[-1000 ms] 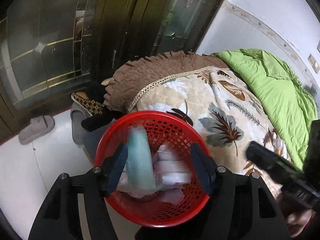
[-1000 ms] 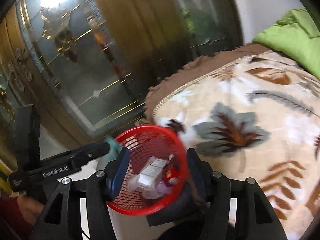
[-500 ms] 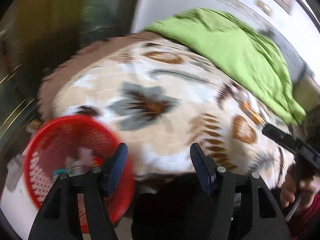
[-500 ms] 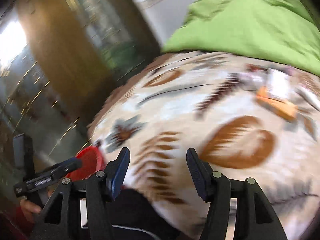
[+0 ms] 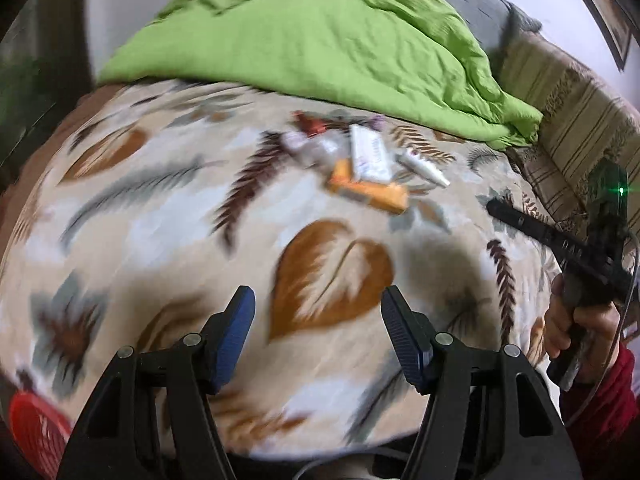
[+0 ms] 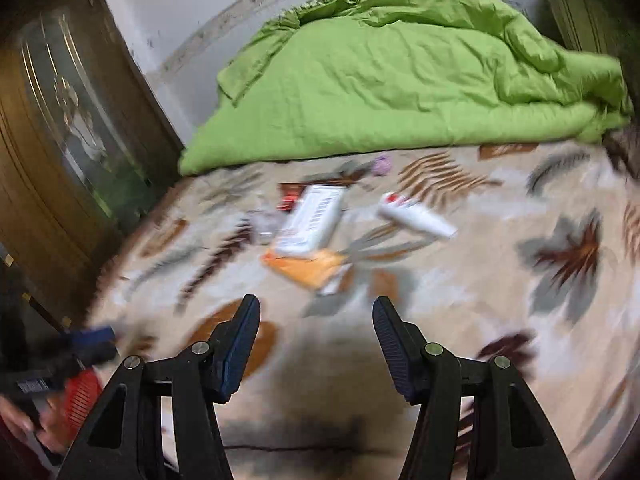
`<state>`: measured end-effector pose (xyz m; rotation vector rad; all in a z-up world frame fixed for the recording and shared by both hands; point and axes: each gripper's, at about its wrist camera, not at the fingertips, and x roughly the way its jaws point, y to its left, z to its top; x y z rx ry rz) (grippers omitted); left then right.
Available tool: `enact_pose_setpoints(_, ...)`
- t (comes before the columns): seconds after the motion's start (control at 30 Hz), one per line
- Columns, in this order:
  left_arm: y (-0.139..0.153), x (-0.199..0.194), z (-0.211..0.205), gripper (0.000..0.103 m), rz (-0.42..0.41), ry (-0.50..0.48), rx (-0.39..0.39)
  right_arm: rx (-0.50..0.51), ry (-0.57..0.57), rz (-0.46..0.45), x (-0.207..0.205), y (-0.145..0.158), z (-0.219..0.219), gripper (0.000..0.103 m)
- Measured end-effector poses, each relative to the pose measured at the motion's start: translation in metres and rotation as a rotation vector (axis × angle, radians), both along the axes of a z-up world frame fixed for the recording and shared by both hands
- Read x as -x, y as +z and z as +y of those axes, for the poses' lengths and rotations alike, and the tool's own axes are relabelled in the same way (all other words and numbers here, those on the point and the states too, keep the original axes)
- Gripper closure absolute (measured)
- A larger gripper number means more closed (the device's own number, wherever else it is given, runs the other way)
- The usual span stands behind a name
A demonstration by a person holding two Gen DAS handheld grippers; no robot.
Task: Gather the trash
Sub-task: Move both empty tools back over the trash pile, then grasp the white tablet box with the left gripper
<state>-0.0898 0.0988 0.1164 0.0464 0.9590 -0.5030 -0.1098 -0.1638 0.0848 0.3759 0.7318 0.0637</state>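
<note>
Trash [image 6: 308,228] litters bedspread [image 5: 160,240]; basket [image 5: 32,432] contents unclear.

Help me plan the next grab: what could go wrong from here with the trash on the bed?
The white box lies on the orange packet, so pinching one may drag the other. The white tube could roll on the soft bedspread. The red basket sits off the bed's edge, so carried items may drop.
</note>
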Motion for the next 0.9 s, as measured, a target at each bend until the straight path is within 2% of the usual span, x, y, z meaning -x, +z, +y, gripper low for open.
enact_pose_setpoints(0.1, -0.004, -0.037, -0.045, 0.037, 0.018, -0.04, -0.02, 0.058, 0.013, 0.015, -0.015, -0.005, -0.024, 0.04)
enact_pose_setpoints(0.2, -0.012, -0.075, -0.084, 0.037, 0.054, -0.082, -0.005, 0.079, 0.005, 0.013, -0.028, -0.008, -0.042, 0.04)
enact_pose_setpoints(0.33, -0.029, -0.129, -0.126, 0.037, 0.039, -0.054, -0.069, 0.078, -0.012, 0.01, -0.039, -0.013, -0.06, 0.04)
enact_pose_setpoints(0.43, -0.051, -0.167, -0.156, 0.037, 0.042, -0.031, -0.195, 0.073, -0.018, 0.014, -0.046, -0.02, -0.073, 0.04)
enact_pose_setpoints(0.5, -0.064, -0.18, -0.171, 0.037, 0.043, -0.027, -0.258, 0.062, -0.015, 0.022, -0.054, -0.024, -0.081, 0.04)
enact_pose_setpoints(0.57, -0.07, -0.187, -0.183, 0.037, 0.053, -0.06, -0.261, 0.071, 0.005, 0.023, -0.063, -0.026, -0.084, 0.04)
enact_pose_setpoints(0.63, -0.072, -0.192, -0.194, 0.038, 0.011, -0.066, -0.295, 0.093, 0.036, 0.03, -0.074, -0.029, -0.083, 0.04)
enact_pose_setpoints(0.73, -0.076, -0.198, -0.2, 0.054, 0.044, -0.089, -0.275, 0.115, 0.101, 0.039, -0.095, -0.035, -0.077, 0.04)
enact_pose_setpoints(0.83, -0.075, -0.193, -0.2, 0.054, 0.04, -0.1, -0.275, 0.147, 0.147, 0.068, -0.114, -0.046, -0.072, 0.04)
enact_pose_setpoints(0.9, -0.074, -0.192, -0.196, 0.046, 0.021, -0.105, -0.291, 0.176, 0.177, 0.079, -0.126, -0.053, -0.067, 0.04)
